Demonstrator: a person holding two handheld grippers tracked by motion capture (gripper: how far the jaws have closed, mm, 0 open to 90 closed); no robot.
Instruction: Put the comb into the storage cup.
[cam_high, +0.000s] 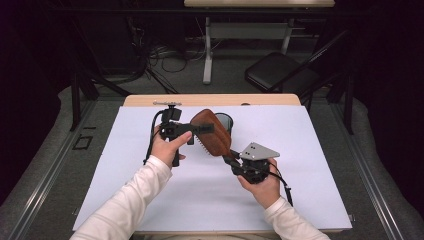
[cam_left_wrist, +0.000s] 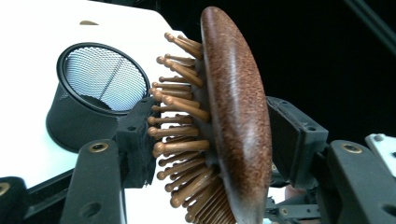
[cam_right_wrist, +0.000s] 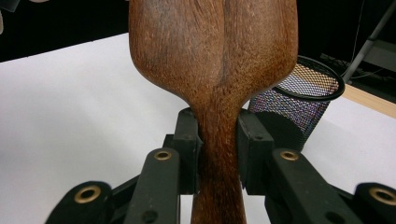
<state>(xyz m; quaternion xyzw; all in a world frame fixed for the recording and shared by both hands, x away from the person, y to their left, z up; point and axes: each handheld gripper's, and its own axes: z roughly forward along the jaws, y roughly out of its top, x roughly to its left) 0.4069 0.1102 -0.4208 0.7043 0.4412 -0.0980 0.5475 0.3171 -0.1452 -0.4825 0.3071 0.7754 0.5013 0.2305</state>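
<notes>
Wooden hairbrush (cam_high: 212, 132) held aloft beside the mesh cup (cam_high: 225, 121), not yet inside.
Right gripper (cam_high: 233, 161) clamps the handle; left gripper (cam_high: 202, 128) brackets the head, its jaws at bristles and back, transfer unfinished.

Your wooden hairbrush (cam_high: 212, 132) hangs tilted above the table's middle, reddish-brown back facing up toward 2 o'clock, bristles toward 8, handle pointing toward 5, with its head just beside the black mesh cup (cam_high: 224, 120).
</notes>
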